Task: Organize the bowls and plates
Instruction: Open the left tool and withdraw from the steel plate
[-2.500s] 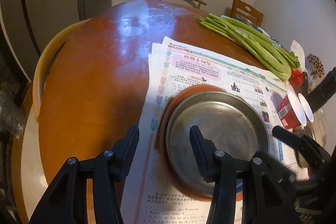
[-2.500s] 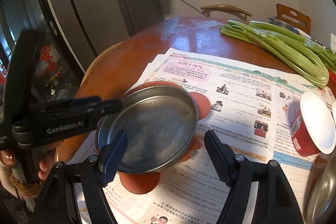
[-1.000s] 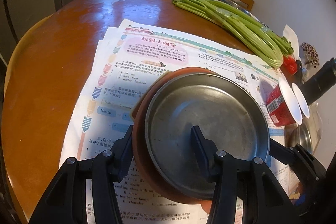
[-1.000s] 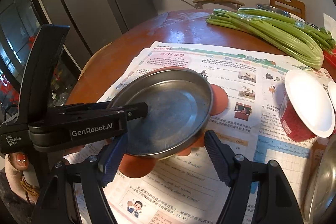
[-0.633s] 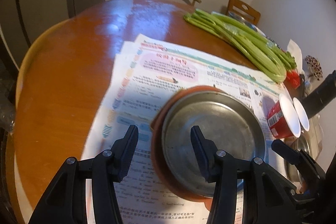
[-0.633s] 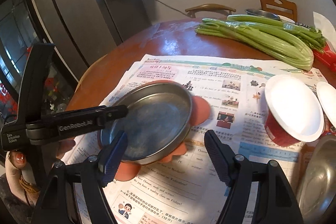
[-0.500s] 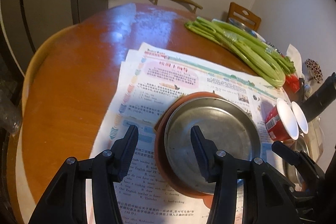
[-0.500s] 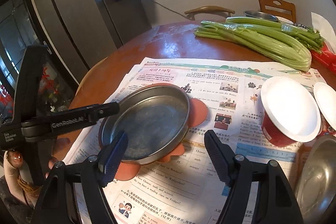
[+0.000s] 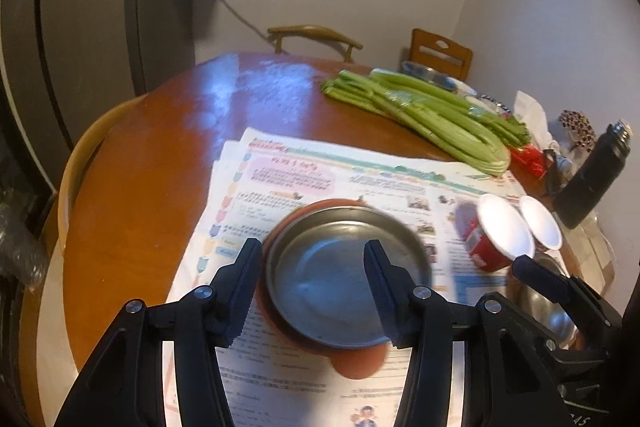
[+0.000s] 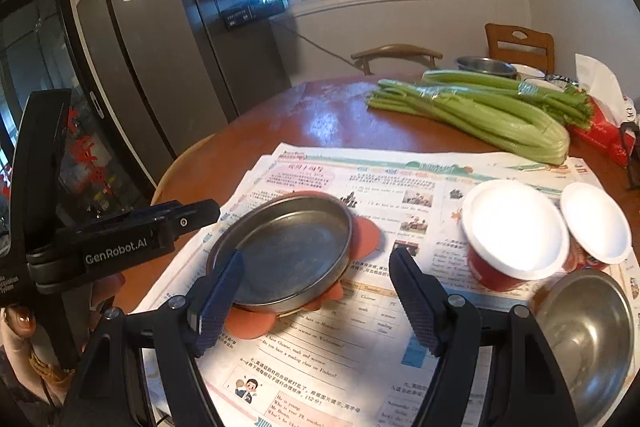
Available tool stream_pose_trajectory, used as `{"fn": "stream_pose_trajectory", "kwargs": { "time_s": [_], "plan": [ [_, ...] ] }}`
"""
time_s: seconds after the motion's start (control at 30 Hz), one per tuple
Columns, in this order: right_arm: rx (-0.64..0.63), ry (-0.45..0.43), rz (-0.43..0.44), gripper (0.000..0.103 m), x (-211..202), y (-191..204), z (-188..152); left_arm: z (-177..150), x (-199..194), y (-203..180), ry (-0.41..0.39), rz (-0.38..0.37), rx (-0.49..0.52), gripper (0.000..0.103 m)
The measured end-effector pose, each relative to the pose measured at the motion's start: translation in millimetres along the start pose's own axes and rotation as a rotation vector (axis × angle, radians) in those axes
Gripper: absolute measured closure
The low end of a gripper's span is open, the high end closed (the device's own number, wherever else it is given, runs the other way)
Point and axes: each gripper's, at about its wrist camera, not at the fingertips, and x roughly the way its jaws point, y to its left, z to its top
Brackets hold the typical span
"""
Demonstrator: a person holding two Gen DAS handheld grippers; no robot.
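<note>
A shallow steel plate (image 9: 340, 267) (image 10: 284, 251) lies on an orange flower-shaped mat (image 9: 358, 365) (image 10: 366, 233) on newspaper. My left gripper (image 9: 312, 287) hovers above its near side, open, its fingers framing the plate without touching it. In the right wrist view the left gripper (image 10: 200, 217) reaches in from the left, its tip near the plate's left rim. My right gripper (image 10: 316, 291) is open too, above the plate's near right edge, holding nothing. A steel bowl (image 10: 588, 331) (image 9: 548, 307) sits at the lower right.
Two red cups (image 10: 512, 231) (image 10: 592, 227) with white insides lie on the newspaper (image 10: 400, 179) to the right. Celery (image 9: 420, 111) lies across the far side of the round wooden table (image 9: 160, 155). A black bottle (image 9: 596, 175), another steel bowl (image 10: 484, 65) and chairs stand beyond.
Both grippers have risen and drawn back from the steel plate, which now looks smaller and lower in view. The left finger no longer overlaps the plate's inside. The plate stays on its mat.
</note>
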Motion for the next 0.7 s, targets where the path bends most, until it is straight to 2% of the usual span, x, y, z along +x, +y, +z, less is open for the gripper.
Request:
{"fn": "stream_pose_trajectory", "kwargs": {
  "time_s": [0.47, 0.7],
  "plan": [
    [0.027, -0.111, -0.048, 0.028, -74, -32, 1, -3, -35, -76, -0.053, -0.084, 0.094, 0.044],
    [0.075, -0.164, -0.114, 0.028, -113, -65, -5, -4, -36, -123, -0.045, -0.134, 0.152, 0.044]
  ]
}}
